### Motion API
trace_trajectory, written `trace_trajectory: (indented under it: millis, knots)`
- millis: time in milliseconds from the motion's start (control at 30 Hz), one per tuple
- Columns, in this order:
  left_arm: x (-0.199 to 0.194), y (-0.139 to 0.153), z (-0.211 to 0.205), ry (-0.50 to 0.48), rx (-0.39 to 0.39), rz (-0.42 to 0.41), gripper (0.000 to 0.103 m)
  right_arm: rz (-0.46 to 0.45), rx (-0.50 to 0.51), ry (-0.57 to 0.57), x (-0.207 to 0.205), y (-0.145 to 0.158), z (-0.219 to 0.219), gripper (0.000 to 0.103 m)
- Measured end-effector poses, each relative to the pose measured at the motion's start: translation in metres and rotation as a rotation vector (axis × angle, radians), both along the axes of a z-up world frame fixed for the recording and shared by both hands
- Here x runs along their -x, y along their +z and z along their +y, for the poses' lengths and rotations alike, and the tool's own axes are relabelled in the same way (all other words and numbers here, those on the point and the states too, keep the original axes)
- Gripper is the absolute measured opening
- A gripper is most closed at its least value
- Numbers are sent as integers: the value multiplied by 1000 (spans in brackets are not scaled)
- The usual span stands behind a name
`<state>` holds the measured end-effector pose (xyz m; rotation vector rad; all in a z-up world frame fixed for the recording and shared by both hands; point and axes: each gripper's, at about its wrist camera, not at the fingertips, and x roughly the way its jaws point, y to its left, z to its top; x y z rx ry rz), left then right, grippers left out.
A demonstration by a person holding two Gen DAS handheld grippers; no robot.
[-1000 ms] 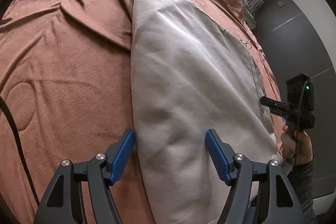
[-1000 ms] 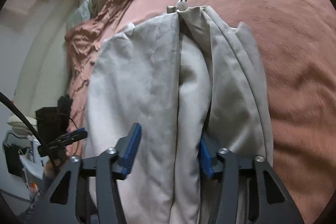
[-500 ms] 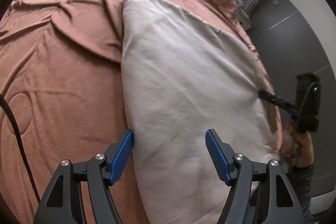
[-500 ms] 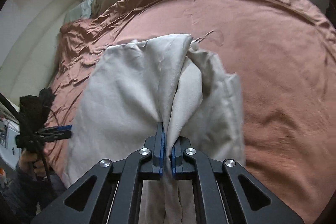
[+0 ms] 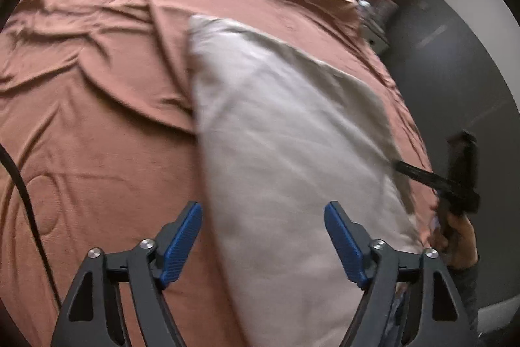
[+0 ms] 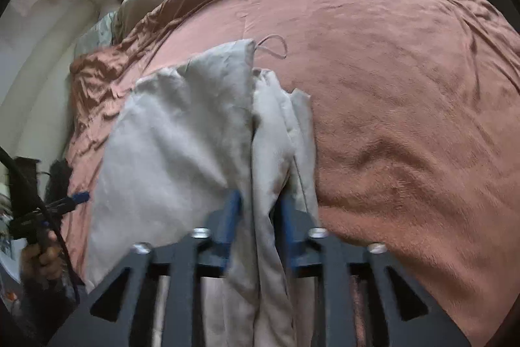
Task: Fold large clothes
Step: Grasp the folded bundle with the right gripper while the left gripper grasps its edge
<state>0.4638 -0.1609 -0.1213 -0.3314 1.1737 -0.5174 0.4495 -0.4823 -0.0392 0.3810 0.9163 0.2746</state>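
rust blanket (image 5: 97, 126) under garment (image 5: 286, 132), cord (image 6: 273, 46) beside

Both wrist cameras look steeply down, close over the bed cover (image 5: 97, 152). Both views share the grey garment (image 5: 286, 152), each seeing it from an opposite side.

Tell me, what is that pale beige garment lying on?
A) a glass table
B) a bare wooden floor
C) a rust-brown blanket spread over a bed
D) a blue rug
C: in both wrist views the beige garment lies folded lengthwise on a rust-brown blanket that covers the bed, with the garment's cord loop resting on that same blanket.
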Motion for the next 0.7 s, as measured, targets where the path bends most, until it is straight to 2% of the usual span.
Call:
trace_trajectory:
  millis: [33,67,133,267,367,533,700]
  knots:
    - [-6,-8,7,17,15,27,79,-14,-19,-11,2,2,-7,69]
    - [-8,-13,11,23,21,38,79,-31,-33,-22,6,5,-12,77]
    - [-15,-23,16,35,27,55,79,-33,-63,-10,8,2,-17,77]
    - [-22,-31,13,30,30,63,79,43,-126,15,-1,-22,-27,77]
    - [-28,-34,2,13,4,56,79,97,-237,53,-14,-46,-34,77]
    - [-36,-37,-8,2,0,46,79,85,-411,115,-27,-54,-42,77]
    - [-40,-41,-13,7,-11,40,78,109,-387,189,-44,-56,-24,77]
